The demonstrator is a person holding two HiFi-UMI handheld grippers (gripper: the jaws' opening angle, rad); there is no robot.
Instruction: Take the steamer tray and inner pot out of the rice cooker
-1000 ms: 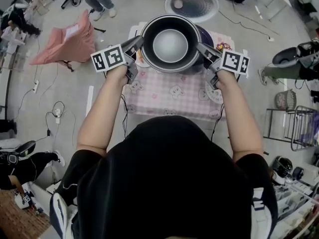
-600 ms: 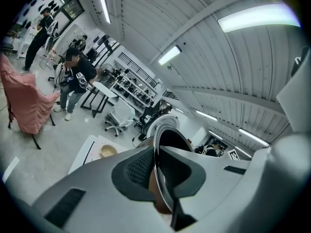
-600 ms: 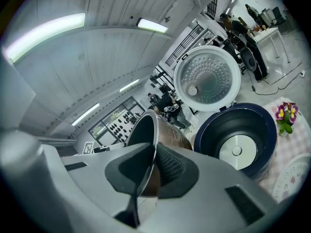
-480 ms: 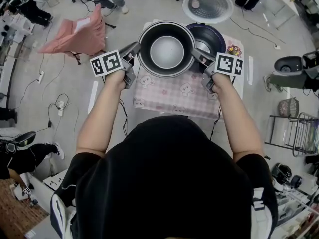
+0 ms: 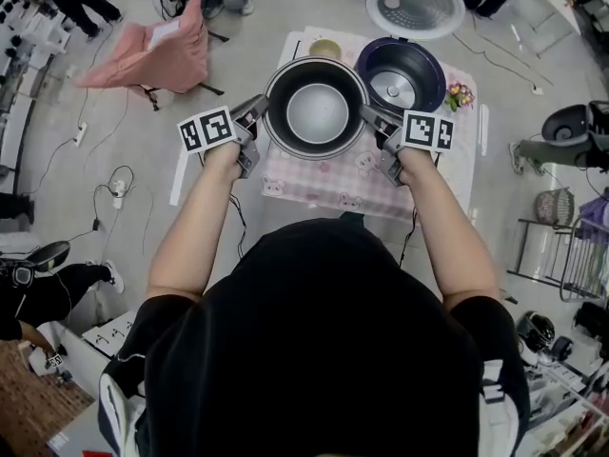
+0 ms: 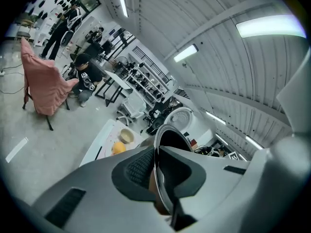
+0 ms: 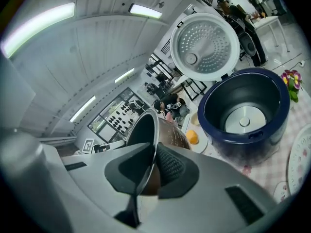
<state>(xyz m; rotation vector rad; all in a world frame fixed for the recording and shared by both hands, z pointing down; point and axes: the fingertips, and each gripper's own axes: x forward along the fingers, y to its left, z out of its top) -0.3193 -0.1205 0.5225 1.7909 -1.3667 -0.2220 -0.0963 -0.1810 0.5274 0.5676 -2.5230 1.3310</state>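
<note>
Your left gripper [image 5: 259,114] is nearly closed, clamping the left rim of the inner pot [image 5: 316,110] with one pad inside the wall and one outside. The inner pot hangs upright, mouth up, between both grippers over the far-left part of the tabletop [image 5: 324,174]. It is out of the rice cooker [image 5: 436,65], which stands open and empty near the far right corner. Your right gripper [image 5: 371,117] clamps the opposite rim the same way. The line through both grips runs left to right, and bare tabletop lies below, toward the near edge. Lower both hands evenly to keep the pot level.
</note>
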